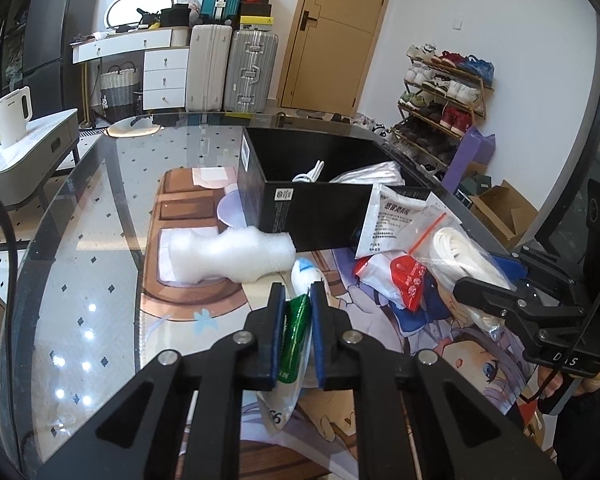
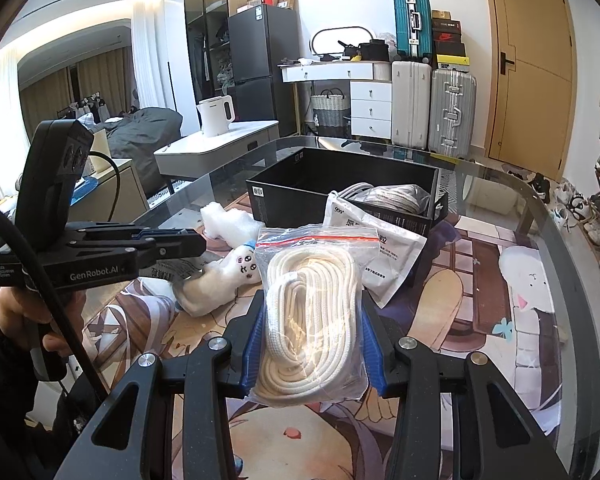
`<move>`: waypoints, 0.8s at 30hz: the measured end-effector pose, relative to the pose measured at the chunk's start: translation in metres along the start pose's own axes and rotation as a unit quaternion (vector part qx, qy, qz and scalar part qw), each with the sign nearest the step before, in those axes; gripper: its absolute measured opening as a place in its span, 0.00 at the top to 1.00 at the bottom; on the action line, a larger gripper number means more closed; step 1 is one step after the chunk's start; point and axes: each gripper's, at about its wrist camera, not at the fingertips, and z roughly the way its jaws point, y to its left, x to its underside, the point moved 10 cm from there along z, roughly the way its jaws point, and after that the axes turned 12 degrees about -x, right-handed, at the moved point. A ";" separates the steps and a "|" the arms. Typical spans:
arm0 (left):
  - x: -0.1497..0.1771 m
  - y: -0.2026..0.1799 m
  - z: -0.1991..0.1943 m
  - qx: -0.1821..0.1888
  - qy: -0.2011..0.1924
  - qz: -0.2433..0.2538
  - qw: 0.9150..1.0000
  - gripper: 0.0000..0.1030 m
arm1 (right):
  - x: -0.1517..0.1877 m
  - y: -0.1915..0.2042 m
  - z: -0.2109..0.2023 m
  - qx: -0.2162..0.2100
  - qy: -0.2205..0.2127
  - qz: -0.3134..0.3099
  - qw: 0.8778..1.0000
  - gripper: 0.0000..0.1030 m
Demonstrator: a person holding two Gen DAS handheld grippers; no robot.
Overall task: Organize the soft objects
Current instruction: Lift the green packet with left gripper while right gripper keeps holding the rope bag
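Glass table (image 1: 100, 240): left fingers (image 1: 276, 320) pinch what looks like a plush toy (image 1: 304, 276), right fingers (image 2: 374, 332) clamp bagged rope (image 2: 312, 312).

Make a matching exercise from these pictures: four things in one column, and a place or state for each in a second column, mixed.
Things
1. bag of white rope
2. green-and-white packet
3. bubble wrap
4. grey coiled cable

Places or states
A. inside the black box
B. clamped in the left tool
C. lying free on the mat, beside the box
D. clamped in the right tool

Pairs: 1-D, 2-B, 3-C, 4-A
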 end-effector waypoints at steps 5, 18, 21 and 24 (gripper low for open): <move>-0.002 0.003 -0.006 -0.002 -0.007 0.000 1.000 0.93 | -0.001 0.000 -0.002 0.001 -0.002 0.000 1.000 0.59; 0.031 0.038 0.001 -0.044 0.022 -0.026 0.998 0.71 | 0.000 0.003 0.001 -0.002 0.002 -0.004 1.000 0.59; 0.034 0.039 0.004 -0.049 0.028 -0.023 0.998 0.68 | 0.001 0.004 0.002 -0.003 0.004 -0.004 1.000 0.59; 0.036 0.041 0.003 -0.059 0.030 -0.020 0.998 0.53 | 0.001 0.005 0.004 -0.004 0.005 -0.004 1.000 0.59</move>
